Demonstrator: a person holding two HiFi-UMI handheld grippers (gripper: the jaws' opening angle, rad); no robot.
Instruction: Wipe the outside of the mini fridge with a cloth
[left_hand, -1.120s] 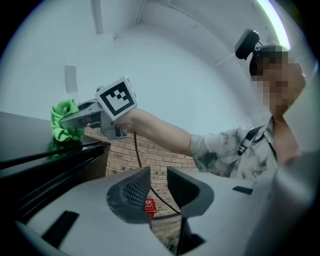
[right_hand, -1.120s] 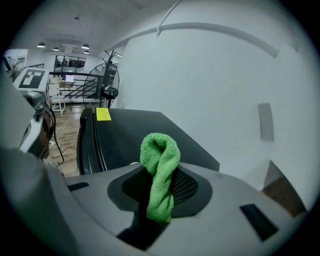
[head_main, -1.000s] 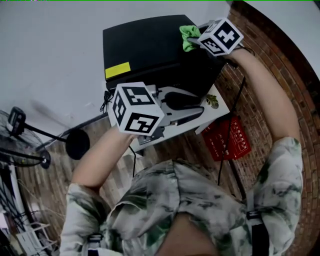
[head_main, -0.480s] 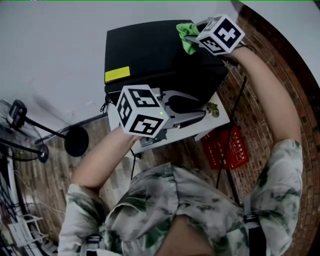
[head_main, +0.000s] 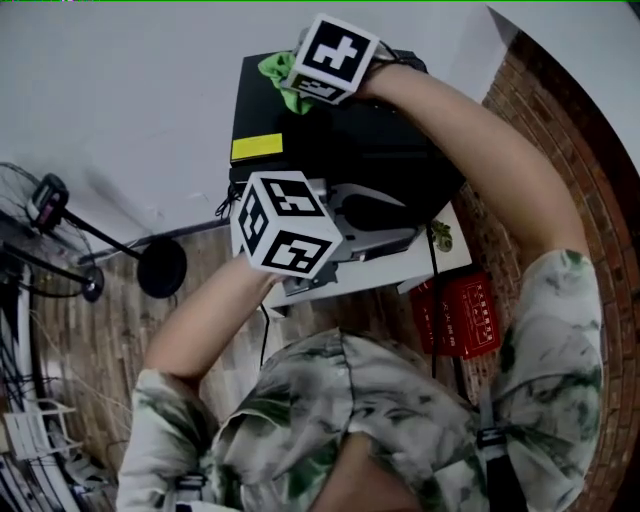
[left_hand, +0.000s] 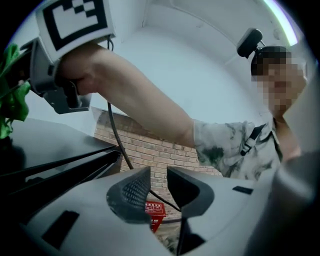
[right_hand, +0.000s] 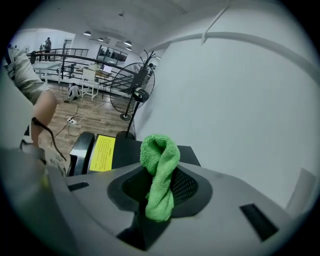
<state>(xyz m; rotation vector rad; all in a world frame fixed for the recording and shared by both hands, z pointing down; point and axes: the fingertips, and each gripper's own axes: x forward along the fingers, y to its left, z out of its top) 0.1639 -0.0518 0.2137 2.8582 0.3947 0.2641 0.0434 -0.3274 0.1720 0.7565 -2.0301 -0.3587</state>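
Observation:
The black mini fridge stands against the white wall with a yellow sticker on its top. My right gripper is shut on a green cloth and presses it on the top's back left corner. In the right gripper view the cloth bulges up between the pads, above the fridge top. My left gripper hangs low at the fridge's front. Its jaws stand a narrow gap apart with nothing between them. The left gripper view also catches the cloth at its left edge.
The fridge sits on a white table. A red box lies on the floor to the right, by a brick wall. A fan's round base stands left of the table, and the fan rises beside the fridge.
My right gripper has carried the cloth leftward across the fridge top, from the back right corner to the back left corner. The left gripper has stayed where it was.

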